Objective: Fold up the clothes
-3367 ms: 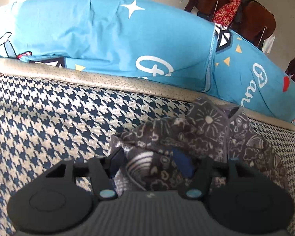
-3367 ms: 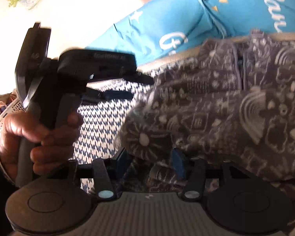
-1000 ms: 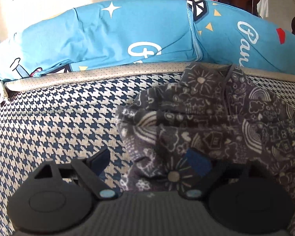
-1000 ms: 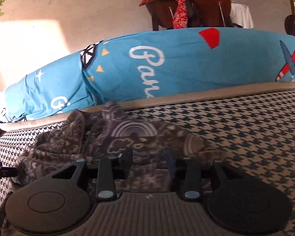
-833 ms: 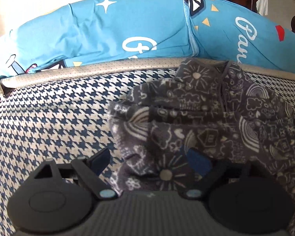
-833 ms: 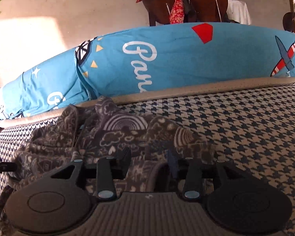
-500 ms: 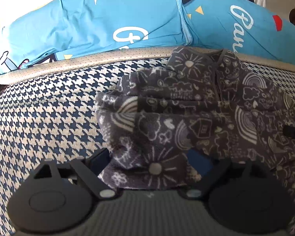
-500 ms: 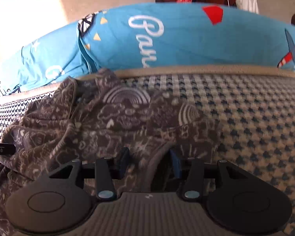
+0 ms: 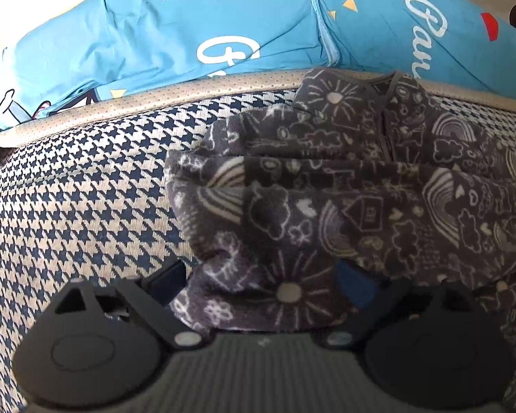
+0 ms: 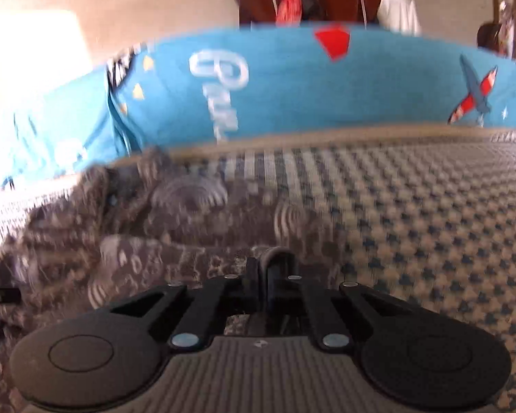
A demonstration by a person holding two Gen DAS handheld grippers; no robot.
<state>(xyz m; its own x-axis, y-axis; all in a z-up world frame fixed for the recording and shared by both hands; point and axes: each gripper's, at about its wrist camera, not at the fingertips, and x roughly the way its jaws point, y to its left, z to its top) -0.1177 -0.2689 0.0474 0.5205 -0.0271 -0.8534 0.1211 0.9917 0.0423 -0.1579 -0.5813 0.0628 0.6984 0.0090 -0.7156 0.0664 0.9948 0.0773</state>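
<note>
Left-wrist view: my left gripper [image 9: 261, 278] is opening wide, the grey printed garment [image 9: 344, 206] bunched loose between its fingers, so I could lose that corner. My right gripper [image 10: 270, 268] has pinched a thin hem just ahead; it may slip free.

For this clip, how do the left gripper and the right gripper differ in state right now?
The left gripper has jaws spread wide and opening, straddling a fold of the grey patterned garment without pinching it; the right gripper is shut on the garment's edge. The left wrist view is sharp, the right wrist view motion-blurred. Both work the same garment on the houndstooth surface.
</note>
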